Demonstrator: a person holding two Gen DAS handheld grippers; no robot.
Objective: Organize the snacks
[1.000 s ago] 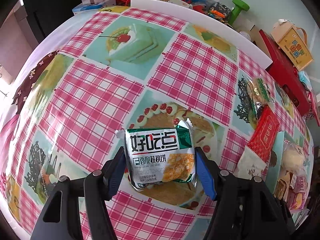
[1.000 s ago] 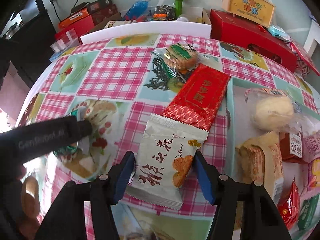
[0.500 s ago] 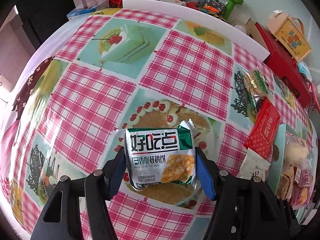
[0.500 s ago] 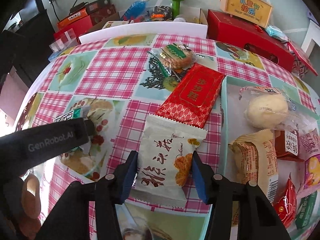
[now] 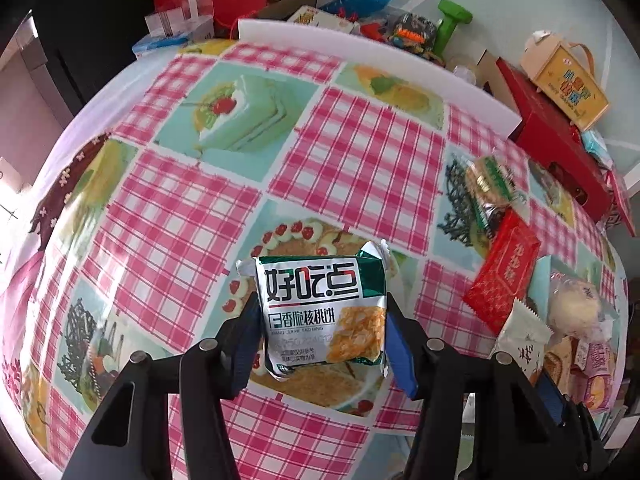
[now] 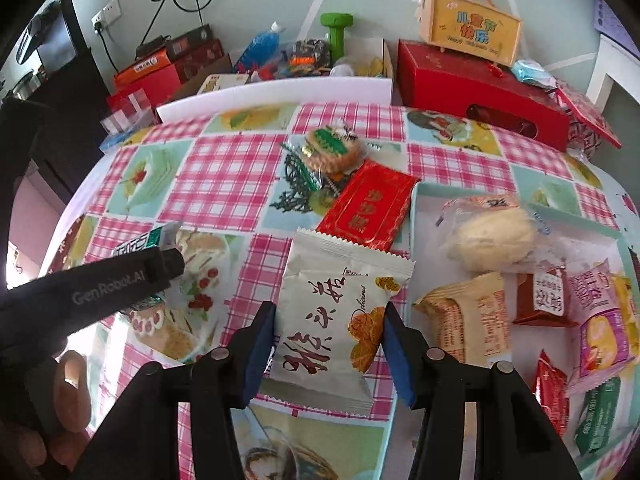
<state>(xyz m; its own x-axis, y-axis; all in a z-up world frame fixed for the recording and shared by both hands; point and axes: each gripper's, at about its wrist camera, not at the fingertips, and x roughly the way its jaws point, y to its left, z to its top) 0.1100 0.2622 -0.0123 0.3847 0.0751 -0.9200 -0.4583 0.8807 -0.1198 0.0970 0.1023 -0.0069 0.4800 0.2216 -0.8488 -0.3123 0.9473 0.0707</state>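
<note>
My left gripper (image 5: 322, 344) is shut on a green and white biscuit packet (image 5: 320, 312), held upright above the cake-print tablecloth (image 5: 180, 220). In the right wrist view that gripper (image 6: 160, 268) shows from the side at the left. My right gripper (image 6: 328, 348) is shut on a white snack packet (image 6: 332, 312) with brush lettering, just left of the pale teal tray (image 6: 416, 208). The tray holds a wrapped bun (image 6: 488, 236) and several small packets. A red packet (image 6: 368, 210) and a round biscuit packet (image 6: 332, 150) lie on the cloth beyond.
Behind the table stand a red box (image 6: 480, 84), a yellow carry box (image 6: 468, 24), a green dumbbell (image 6: 336, 32) and a white board (image 6: 280, 92) along the far edge. A person's hand (image 6: 60, 400) grips the left tool at the lower left.
The right gripper's fingers have narrowed onto the white packet, which now sits slightly higher. The left gripper has carried the green packet a little farther from the table.
</note>
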